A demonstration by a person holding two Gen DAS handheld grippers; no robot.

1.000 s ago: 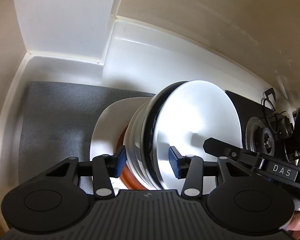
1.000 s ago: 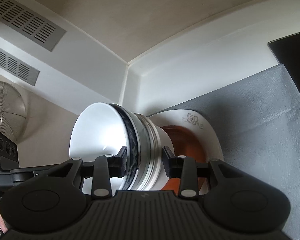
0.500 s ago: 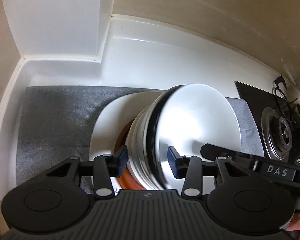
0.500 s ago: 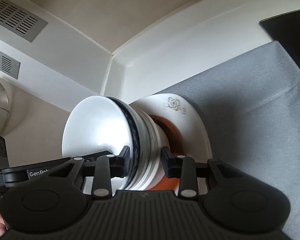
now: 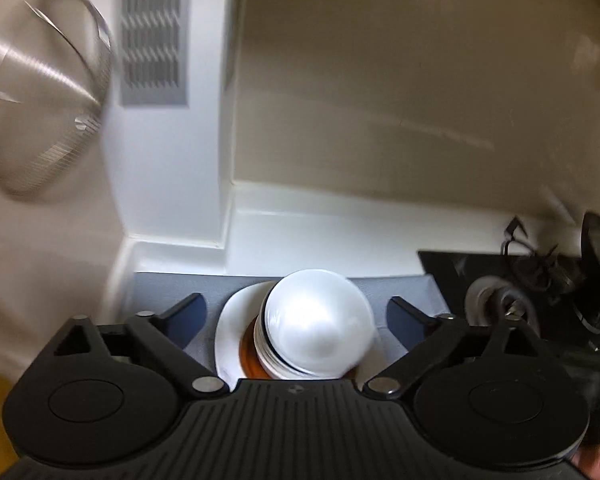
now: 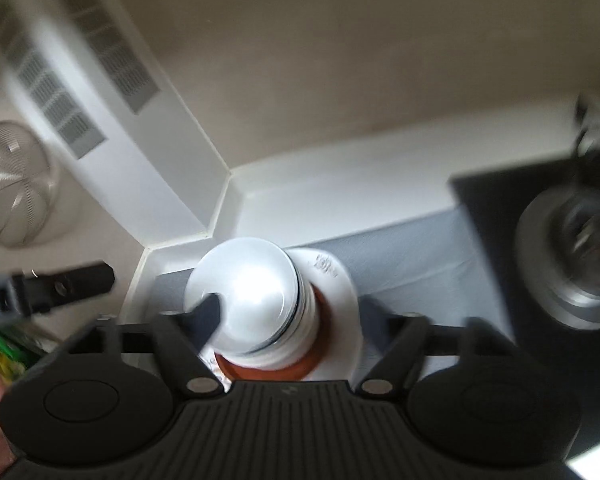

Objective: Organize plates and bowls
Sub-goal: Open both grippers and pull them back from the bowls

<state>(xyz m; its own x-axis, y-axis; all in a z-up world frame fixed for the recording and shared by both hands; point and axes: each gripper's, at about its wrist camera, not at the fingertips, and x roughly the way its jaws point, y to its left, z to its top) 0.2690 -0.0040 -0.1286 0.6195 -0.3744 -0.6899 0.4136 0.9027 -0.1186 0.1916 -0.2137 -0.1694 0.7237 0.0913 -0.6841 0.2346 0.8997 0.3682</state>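
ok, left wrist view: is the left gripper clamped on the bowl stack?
No. The left gripper stands wide open, its fingers clear of the bowl stack, which sits on the white plate.

One bowl stack, one white plate, one mat

The left tool stands with its jaws spread wide, having just been opening, nothing pressed between them. Beyond it a stack of bowls sits on a white plate on the grey mat. A stove burner lies right; a blurred fan hangs far left.
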